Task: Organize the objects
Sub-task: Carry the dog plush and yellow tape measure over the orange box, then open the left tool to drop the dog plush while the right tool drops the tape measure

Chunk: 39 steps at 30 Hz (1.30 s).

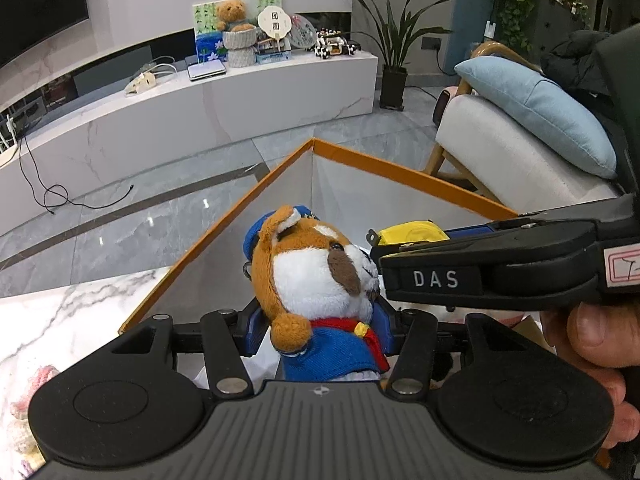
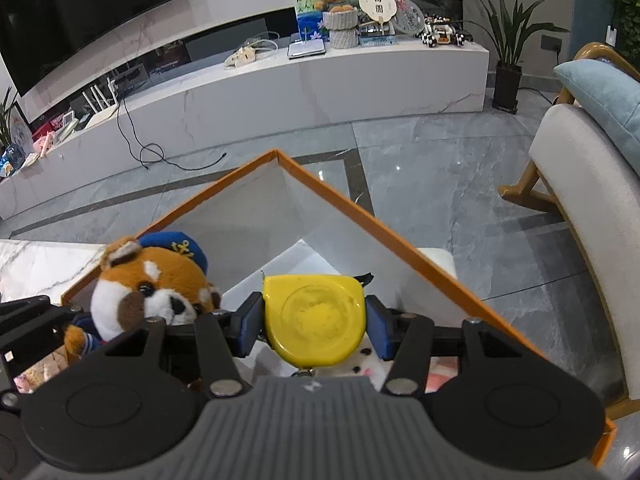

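Note:
My left gripper (image 1: 320,330) is shut on a plush red panda (image 1: 316,280) in a blue sailor suit and cap, its blue pads pressing the toy's sides. It hangs over an open box with an orange rim (image 1: 360,160) and white inner walls. From the right, my right gripper (image 1: 408,240) reaches in beside the panda's face. In the right wrist view that gripper (image 2: 314,320) is shut on a yellow tape measure (image 2: 316,316), held over the same box (image 2: 340,200). The panda (image 2: 148,292) shows at the left, just beside the tape measure.
The box stands on a white marble table (image 1: 60,312). Other soft toys lie inside the box (image 2: 368,368) and at the table's left (image 1: 28,400). A cream armchair (image 2: 580,216) with a blue cushion stands at the right. A white TV bench (image 2: 280,92) lies across the grey floor.

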### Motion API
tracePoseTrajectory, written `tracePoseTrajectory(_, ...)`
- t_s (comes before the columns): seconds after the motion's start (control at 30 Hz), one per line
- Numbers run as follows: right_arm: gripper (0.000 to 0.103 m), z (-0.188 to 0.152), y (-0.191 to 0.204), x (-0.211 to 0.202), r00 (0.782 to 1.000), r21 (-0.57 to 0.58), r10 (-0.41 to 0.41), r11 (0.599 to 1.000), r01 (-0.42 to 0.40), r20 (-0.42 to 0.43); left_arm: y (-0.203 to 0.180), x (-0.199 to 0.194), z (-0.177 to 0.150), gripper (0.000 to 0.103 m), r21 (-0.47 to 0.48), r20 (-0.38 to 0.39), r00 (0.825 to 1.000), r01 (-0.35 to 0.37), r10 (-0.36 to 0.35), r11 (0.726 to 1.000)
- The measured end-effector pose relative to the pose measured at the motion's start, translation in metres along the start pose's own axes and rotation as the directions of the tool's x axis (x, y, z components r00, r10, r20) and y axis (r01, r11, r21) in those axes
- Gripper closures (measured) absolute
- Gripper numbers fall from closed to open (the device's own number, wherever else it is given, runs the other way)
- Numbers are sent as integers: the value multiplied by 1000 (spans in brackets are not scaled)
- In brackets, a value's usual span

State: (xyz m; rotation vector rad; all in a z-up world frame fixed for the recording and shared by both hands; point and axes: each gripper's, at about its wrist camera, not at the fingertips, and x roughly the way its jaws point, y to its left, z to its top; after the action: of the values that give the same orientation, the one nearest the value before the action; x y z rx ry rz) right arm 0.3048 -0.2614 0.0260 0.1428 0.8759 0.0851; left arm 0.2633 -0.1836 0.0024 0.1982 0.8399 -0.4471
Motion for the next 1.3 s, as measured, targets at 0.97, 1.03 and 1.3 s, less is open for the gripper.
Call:
tracePoseTrajectory(0.97,47,-1,10,33,997,-35,-49,998,47,-61,6,29,2,37,69,-58,998,-23,27,997)
tracePoseTrajectory(1.03,45,-1,10,31,997,-32,-48,998,46,-54,5,27,2,36,73,-52,998,-26,30,997)
tracePoseTrajectory(1.3,36,8,7,6,1000,3,-3,1000,3,24,2,10,11,23,77,33,999,-28,25,997)
